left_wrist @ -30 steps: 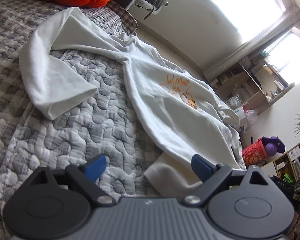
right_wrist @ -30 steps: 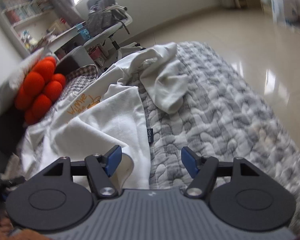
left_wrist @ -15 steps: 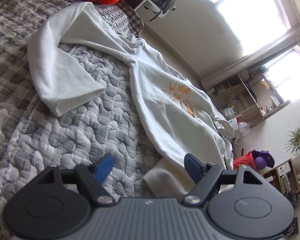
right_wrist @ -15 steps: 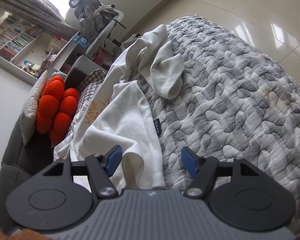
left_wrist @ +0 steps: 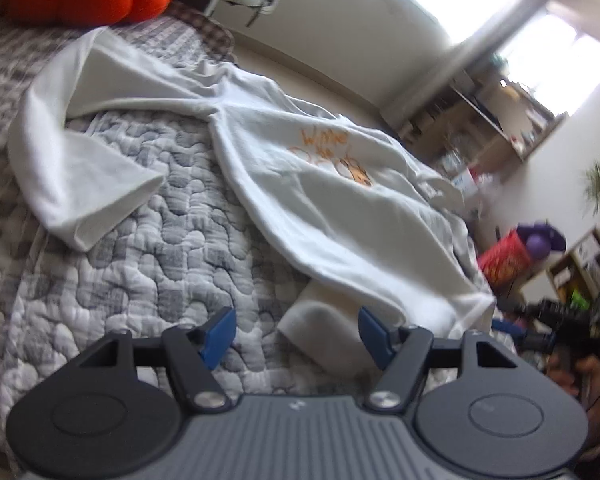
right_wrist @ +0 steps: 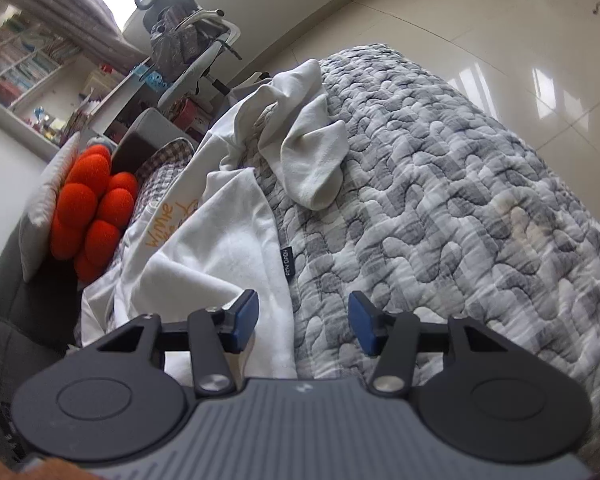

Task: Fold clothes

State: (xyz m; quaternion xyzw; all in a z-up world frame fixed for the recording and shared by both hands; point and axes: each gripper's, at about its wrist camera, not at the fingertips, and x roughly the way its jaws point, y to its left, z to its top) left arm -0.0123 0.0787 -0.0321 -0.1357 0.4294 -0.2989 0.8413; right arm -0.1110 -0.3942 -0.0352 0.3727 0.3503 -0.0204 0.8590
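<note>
While both pairs of jaws stand wide apart with nothing between them, the left gripper [left_wrist: 296,334] hovers low over the grey quilted bedspread [left_wrist: 132,264], and a folded white corner of the garment's hem lies on the quilt just ahead, toward the right-hand blue pad. The right gripper [right_wrist: 303,326] likewise holds nothing; its left blue pad sits over the edge of the white cloth, its right pad over bare quilt.

In the left wrist view the white long-sleeved shirt [left_wrist: 340,208] spreads from about 5 o'clock up toward 11 o'clock, front side up, with orange lettering and a small cartoon print on the chest. One sleeve [left_wrist: 72,168] bends back on itself at 9 o'clock, cuff open toward the centre.

In the right wrist view the shirt's hem lies at 7 o'clock with a small dark label at its side seam. The other sleeve [right_wrist: 312,160] lies crumpled at 12 o'clock.

Farther off, an orange bobbled cushion [right_wrist: 90,216] rests at 9 o'clock, and an office chair [right_wrist: 188,48] stands at 11 o'clock.
</note>
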